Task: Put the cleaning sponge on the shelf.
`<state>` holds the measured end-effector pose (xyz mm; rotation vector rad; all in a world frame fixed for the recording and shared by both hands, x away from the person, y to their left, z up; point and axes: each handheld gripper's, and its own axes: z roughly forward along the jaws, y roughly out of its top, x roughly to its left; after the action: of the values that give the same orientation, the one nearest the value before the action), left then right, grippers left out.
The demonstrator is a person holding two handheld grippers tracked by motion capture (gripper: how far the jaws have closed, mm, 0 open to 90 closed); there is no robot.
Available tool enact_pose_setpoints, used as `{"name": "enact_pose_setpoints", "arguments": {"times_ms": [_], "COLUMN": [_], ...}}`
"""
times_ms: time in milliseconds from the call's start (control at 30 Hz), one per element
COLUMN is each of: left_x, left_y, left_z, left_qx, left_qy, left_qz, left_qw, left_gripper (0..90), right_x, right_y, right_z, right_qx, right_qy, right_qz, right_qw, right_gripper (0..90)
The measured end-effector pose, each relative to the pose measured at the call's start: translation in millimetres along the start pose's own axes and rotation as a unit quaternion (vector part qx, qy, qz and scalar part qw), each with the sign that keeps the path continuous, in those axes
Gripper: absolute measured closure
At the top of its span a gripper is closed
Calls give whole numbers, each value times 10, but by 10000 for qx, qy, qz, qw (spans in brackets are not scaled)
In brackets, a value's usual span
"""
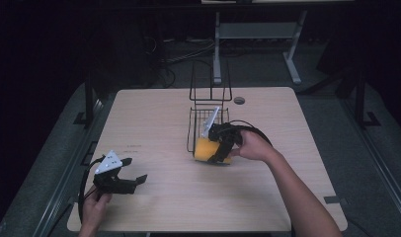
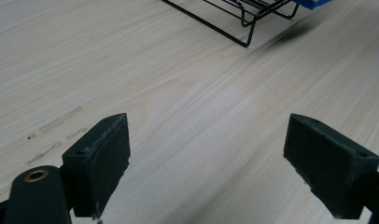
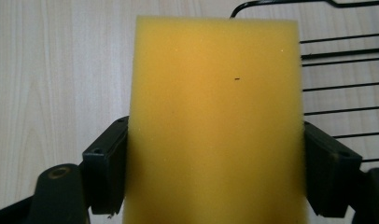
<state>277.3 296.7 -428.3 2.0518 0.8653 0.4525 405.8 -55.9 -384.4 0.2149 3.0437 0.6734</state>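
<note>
A light wooden table (image 1: 154, 128) spans the middle of the high view, dark floor around it. Just above centre stands a black wire rack (image 1: 208, 106), its tall handle loop rising toward the top of the frame. At the rack's lower edge, near centre, a yellow sponge (image 1: 207, 149) is clamped between the jaws of the right gripper (image 1: 219, 147); in the right gripper view the sponge (image 3: 215, 121) stands between both pads, pressed at its sides. At lower left, the left gripper (image 1: 132, 173) hovers over bare tabletop, jaws spread wide and empty.
</note>
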Motion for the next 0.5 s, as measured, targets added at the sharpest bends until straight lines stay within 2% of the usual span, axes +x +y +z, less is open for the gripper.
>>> {"name": "enact_pose_setpoints", "arguments": {"times_ms": [167,233,500], "left_x": [19,21,27], "left_y": [-7,-5,7], "left_z": [3,-4,-9], "left_qx": [-3,-18,-70], "left_qy": [-16,-13,28], "left_qz": [-30,-44,-10], "left_qw": [10000,10000,10000], "left_gripper": [141,141,141], "right_x": [-92,-116,-186], "right_y": [51,52,58], "right_z": [-15,20,113], "right_qx": [15,-27,59], "right_qy": [-19,52,168], "right_qz": [23,101,137], "right_qw": [10000,9999,9997], "right_gripper": [220,220,220]}}
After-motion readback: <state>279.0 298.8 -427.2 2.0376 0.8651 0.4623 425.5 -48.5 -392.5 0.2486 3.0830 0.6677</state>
